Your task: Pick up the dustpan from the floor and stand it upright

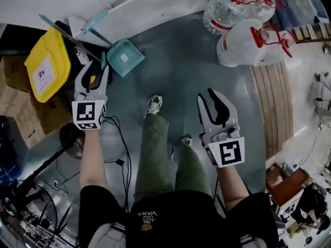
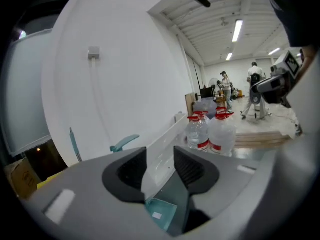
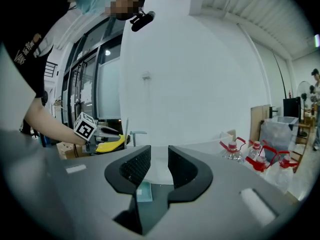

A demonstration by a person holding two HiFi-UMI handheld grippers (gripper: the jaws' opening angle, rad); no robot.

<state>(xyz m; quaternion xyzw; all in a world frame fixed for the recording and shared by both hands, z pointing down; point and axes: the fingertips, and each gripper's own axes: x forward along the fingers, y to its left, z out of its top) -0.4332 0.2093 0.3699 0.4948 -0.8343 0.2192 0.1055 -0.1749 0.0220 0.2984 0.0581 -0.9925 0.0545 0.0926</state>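
Observation:
The teal dustpan stands on the grey floor by the white wall, its handle pointing up. It also shows low between the jaws in the left gripper view and the right gripper view. My left gripper hangs just left of the pan and above it, apart from it, jaws open with nothing between them. My right gripper is raised over the floor to the right, well clear of the dustpan, open and empty. A thin teal stick leans by the wall.
A yellow lid and cardboard boxes lie at the left. Large water bottles with red caps stand at the back right beside a wooden pallet. Black cables trail by my shoes.

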